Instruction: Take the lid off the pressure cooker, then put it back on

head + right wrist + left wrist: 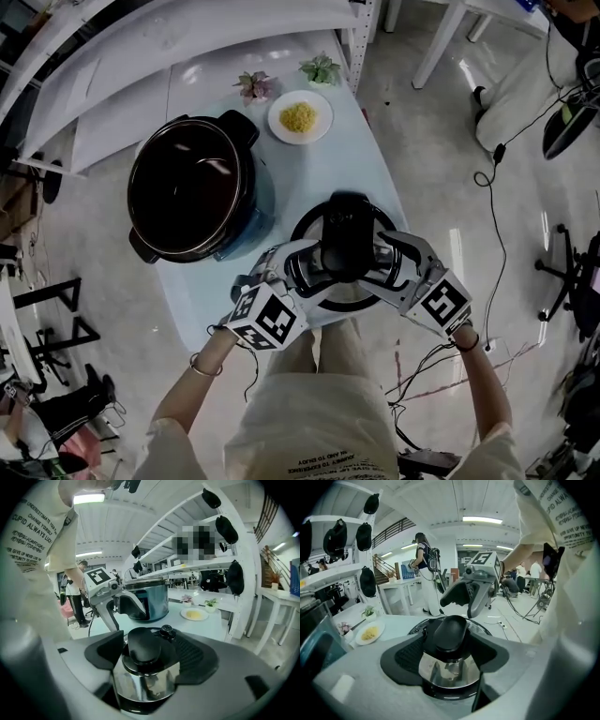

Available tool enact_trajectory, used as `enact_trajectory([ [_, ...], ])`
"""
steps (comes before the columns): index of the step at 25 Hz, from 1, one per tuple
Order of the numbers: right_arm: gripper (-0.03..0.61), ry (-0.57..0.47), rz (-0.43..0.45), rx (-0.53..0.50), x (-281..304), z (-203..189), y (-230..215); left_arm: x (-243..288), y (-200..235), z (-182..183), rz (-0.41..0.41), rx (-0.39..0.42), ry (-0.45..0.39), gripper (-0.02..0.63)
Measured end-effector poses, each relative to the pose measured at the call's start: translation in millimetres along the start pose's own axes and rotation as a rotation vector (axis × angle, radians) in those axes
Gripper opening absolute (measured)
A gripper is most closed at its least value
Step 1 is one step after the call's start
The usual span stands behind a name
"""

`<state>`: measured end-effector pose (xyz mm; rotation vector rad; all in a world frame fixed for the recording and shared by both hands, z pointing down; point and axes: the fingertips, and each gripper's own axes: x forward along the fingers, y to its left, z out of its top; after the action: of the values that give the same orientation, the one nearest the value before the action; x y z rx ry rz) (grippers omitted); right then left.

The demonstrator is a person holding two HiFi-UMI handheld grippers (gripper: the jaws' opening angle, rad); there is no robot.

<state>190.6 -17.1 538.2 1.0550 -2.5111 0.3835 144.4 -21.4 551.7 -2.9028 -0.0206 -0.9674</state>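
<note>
The open pressure cooker [192, 187] stands at the table's left, its dark inner pot bare; it also shows in the right gripper view as the cooker [145, 599]. Its round black lid [307, 225] is at the table's near edge. I cannot tell whether it rests on the table or hangs just above it. My left gripper [317, 261] and right gripper [380, 255] grip the lid's black handle [347, 234] from opposite sides. Each gripper view shows the handle [451, 632] [144, 645] and its chrome base hugged between the jaw pads.
A white plate of yellow food [300, 117] and two small potted plants [255, 86] [321, 68] sit at the far end of the pale blue table [347, 159]. White shelving runs behind. Cables and chair bases lie on the floor at right.
</note>
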Motion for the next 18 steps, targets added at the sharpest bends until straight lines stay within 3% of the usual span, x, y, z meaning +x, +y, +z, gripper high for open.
enact_trajectory([
  [18, 0.327, 0.117, 0.235, -0.123, 30.1, -38.3, 7.3, 39.3, -7.1, -14.6, -0.157, 0.063, 0.046, 0.304],
])
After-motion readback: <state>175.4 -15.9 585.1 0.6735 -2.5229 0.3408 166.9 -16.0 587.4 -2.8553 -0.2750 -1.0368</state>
